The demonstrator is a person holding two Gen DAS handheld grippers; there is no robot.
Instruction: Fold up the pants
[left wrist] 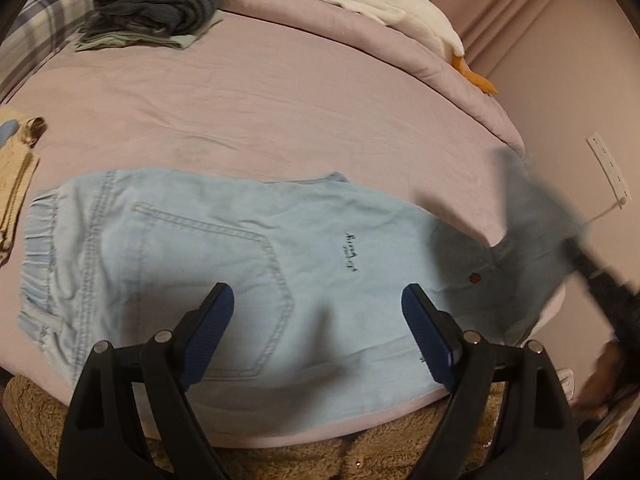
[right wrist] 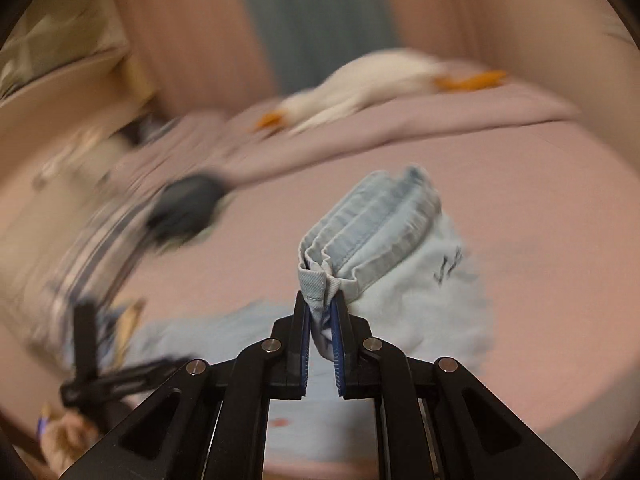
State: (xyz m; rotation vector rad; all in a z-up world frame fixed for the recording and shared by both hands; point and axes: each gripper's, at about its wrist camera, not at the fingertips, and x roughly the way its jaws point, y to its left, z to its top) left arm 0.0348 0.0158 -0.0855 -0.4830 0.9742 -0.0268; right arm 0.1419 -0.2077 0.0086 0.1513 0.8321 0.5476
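Light blue denim pants (left wrist: 224,264) lie flat on the pink bed, waistband at the left, back pocket up. My left gripper (left wrist: 318,308) is open and empty, hovering just above the pants' seat near the bed's front edge. My right gripper (right wrist: 320,312) is shut on the bunched leg hems of the pants (right wrist: 372,232) and holds them lifted above the bed. In the left wrist view the lifted leg end (left wrist: 532,216) is a blurred grey-blue shape at the right, with the right gripper (left wrist: 612,292) behind it.
A stack of folded dark and green clothes (left wrist: 160,8) sits at the far left of the bed. A white plush goose (left wrist: 384,0) lies at the back. Beige garments (left wrist: 16,168) lie at the left edge. A brown fuzzy rug (left wrist: 360,452) lies below the bed's front edge.
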